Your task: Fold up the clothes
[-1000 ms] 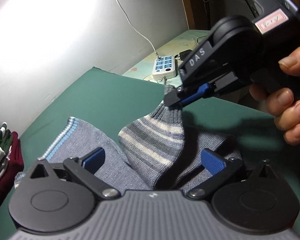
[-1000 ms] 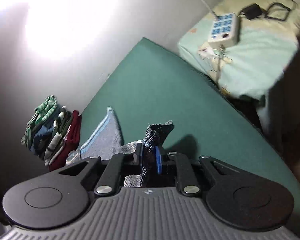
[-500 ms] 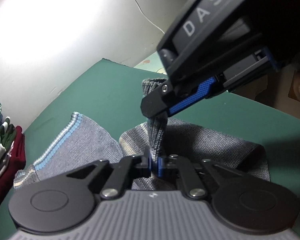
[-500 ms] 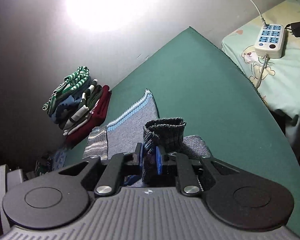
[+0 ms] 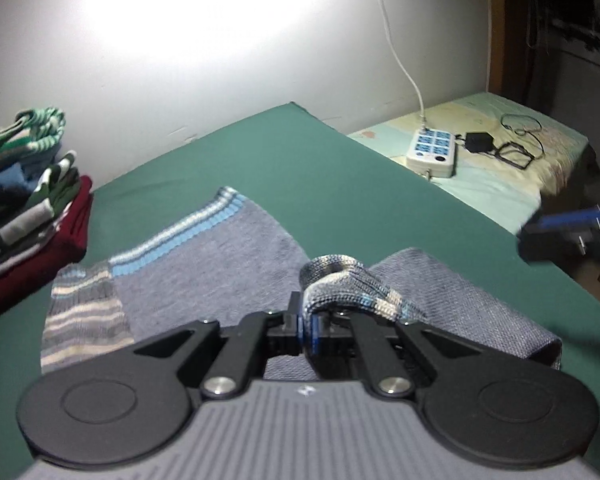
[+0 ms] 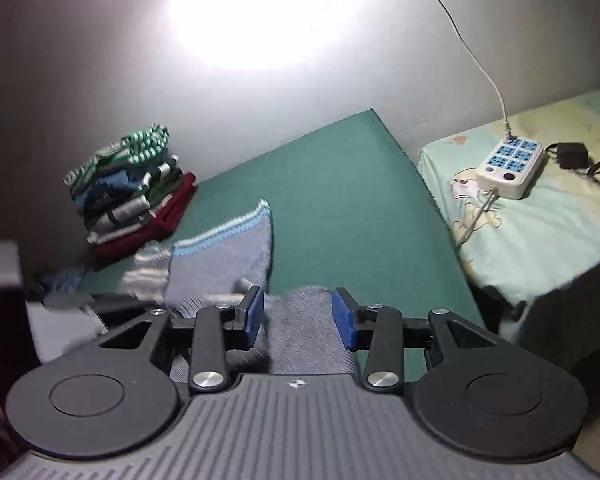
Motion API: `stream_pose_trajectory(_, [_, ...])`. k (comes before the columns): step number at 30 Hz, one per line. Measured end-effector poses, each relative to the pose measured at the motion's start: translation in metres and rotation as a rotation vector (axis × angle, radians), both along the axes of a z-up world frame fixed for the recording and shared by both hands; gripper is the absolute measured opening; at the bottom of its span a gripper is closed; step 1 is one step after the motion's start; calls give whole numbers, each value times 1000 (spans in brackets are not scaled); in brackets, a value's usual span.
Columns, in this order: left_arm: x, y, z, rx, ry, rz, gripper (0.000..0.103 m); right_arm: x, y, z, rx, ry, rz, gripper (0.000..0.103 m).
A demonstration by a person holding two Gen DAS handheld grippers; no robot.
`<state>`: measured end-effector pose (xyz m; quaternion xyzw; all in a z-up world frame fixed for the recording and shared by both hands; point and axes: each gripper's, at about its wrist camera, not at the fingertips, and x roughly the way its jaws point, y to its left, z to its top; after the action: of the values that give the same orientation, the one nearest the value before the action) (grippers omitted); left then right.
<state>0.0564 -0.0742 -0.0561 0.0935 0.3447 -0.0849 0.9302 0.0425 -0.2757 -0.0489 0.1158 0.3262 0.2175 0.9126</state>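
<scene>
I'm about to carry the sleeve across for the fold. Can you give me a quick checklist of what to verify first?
1. Left gripper shut on the striped sleeve cuff: ok.
2. Right gripper, jaws just opened, clear of cloth: ok.
3. Sweater body flat on the green mat: cannot tell, right part bunched.
4. Folded pile apart from the sweater: ok.
5. Power strip off the mat: ok.

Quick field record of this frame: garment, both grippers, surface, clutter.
garment: grey knit sweater with striped hem, lying partly folded
left gripper: jaws shut on the sweater's striped cuff
right gripper: jaws have just been opening, apart over grey knit, not pressing it
surface: green mat
stack: folded clothes by the wall
side: power strip on a bed sheet
</scene>
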Motion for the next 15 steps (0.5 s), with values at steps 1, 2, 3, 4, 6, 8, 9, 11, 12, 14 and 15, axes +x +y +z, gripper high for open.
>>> stream_pose_trajectory(1, [1,10,5,-29,0,25,3,-8,3,-2,-55,-8,16,42])
stream_pose_trajectory(2, [0,18,11,-66,0,45,3,-16,7,-5,-108,-17,37,42])
stream_pose_trajectory(3, [-2,26,18,-103,0,65,3,-25,11,-8,-159,-26,60,43])
stream_pose_trajectory(4, [-2,34,22,-130,-1,80,3,-34,16,-12,-201,-34,86,44])
stream_pose_trajectory(6, [-5,50,31,-170,-9,110,3,-49,26,-18,-253,-40,129,44])
stream_pose_trajectory(8, [-12,60,40,-178,-20,130,3,-57,34,-23,-277,-28,139,47])
stream_pose_trajectory(9, [-14,66,42,-184,-24,137,3,-61,38,-25,-285,-18,137,47])
stream_pose_trajectory(11, [-17,79,47,-198,-35,152,3,-65,44,-29,-284,3,117,54])
stream_pose_trajectory(12, [-19,87,52,-204,-44,160,3,-67,46,-30,-279,12,105,55])
stream_pose_trajectory(14, [-24,102,61,-216,-64,177,3,-72,53,-30,-272,18,99,56])
stream_pose_trajectory(15, [-26,110,65,-222,-73,185,3,-74,58,-31,-273,17,103,56])
